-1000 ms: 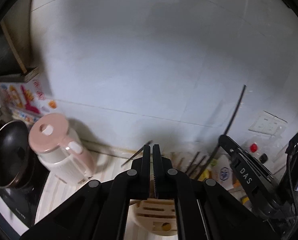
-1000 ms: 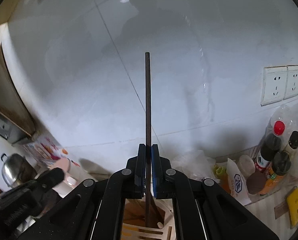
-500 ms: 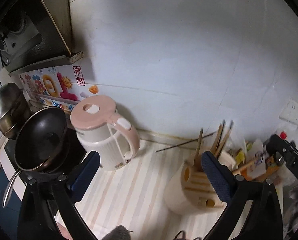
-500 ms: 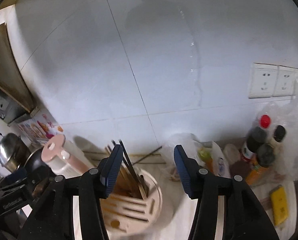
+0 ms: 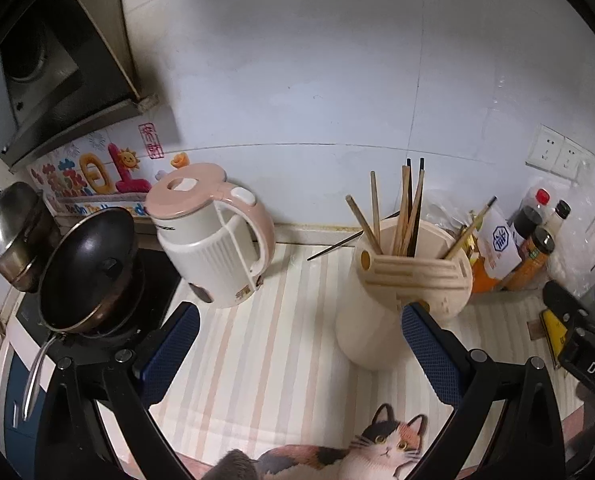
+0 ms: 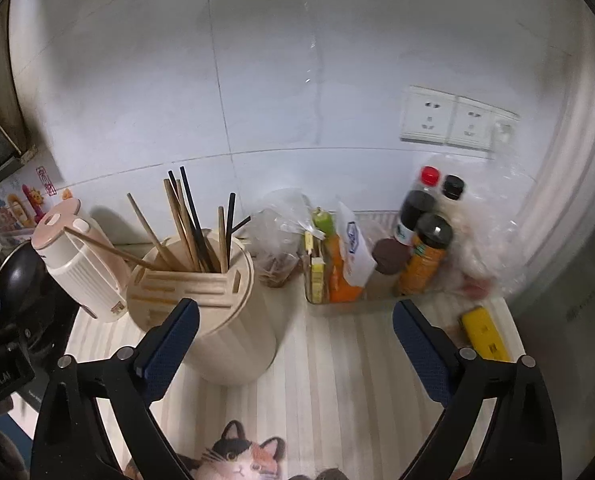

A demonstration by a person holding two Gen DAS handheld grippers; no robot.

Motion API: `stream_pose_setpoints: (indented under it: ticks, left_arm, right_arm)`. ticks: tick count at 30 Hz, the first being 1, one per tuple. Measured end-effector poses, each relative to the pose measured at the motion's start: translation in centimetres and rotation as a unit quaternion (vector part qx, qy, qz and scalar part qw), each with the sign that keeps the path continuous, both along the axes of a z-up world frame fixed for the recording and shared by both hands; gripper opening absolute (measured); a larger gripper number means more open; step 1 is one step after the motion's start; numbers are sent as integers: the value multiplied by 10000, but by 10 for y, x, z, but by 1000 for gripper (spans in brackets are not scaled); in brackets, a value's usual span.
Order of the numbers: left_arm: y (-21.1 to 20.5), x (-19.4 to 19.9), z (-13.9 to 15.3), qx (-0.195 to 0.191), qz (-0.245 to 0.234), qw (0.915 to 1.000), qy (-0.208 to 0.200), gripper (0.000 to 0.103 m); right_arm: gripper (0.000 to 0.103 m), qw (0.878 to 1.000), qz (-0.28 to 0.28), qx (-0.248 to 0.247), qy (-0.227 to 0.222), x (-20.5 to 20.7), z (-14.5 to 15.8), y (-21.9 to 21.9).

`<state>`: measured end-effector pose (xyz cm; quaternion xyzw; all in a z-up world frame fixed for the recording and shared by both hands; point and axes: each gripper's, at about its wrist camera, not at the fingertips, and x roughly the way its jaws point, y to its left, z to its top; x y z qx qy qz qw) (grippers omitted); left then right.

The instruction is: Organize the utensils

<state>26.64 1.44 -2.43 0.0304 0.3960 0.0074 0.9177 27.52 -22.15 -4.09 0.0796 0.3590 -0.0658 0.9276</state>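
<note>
1. Standing upright on the striped countertop (image 5: pixel 281 336), the cream utensil holder (image 5: pixel 381 312) carries a bundle of chopsticks (image 5: pixel 407 208), wooden and dark ones mixed, leaning diff. ways out of its top.
2. Left gripper (image 5: pixel 299 354): fingers spread wide, nothing btwn the blue pads; the right pad sits in front of the holder's lower wall in that view, can't tell if touching. Jaws have just been opening.
3. Right gripper (image 6: pixel 295 350): also spread wide, empty; jaws have just been opening too. The left pad overlaps the holder (image 6: pixel 221 320) in the pic, contact unclear.
4. One dark chopstick (image 5: pixel 337 245) lies flat on the counter behind the holder, near the wall, apart from the rest.
5. Pink-and-white kettle (image 5: pixel 213 240) stands left of the holder, w/ a black pan (image 5: pixel 89 264) on the stove and a steel pot (image 5: pixel 11 232) further left.
6. Right of the holder: clear tray w/ packets (image 6: pixel 337 264), three sauce bottles (image 6: pixel 425 240), plastic bag (image 6: pixel 281 236) at the back, yellow item (image 6: pixel 483 334) flat on the counter.
7. Cat-print mat (image 6: pixel 237 460) at the near edge, btwn the right gripper's arms.
8. Wall sockets (image 6: pixel 449 122) above the bottles.
</note>
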Motion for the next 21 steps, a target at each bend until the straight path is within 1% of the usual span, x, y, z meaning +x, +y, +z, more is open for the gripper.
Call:
stream_pose_setpoints:
  ticks: [6, 12, 18, 21]
  left_arm:
    - [2, -42, 22, 60, -5, 9996, -275, 103]
    - [0, -95, 45, 27, 33, 9984, -567, 103]
    - [-2, -147, 59, -54, -6, 9979, -653, 103]
    - [-1, -173, 64, -71, -3, 9976, -682, 103]
  right_arm:
    - [102, 9990, -130, -312, -279, -51, 22, 12]
    - [103, 9965, -150, -452, -689, -110, 50, 18]
    - [103, 9944, -59, -500, -926, -173, 73, 20]
    - [103, 9943, -32, -482, -946, -204, 82, 19]
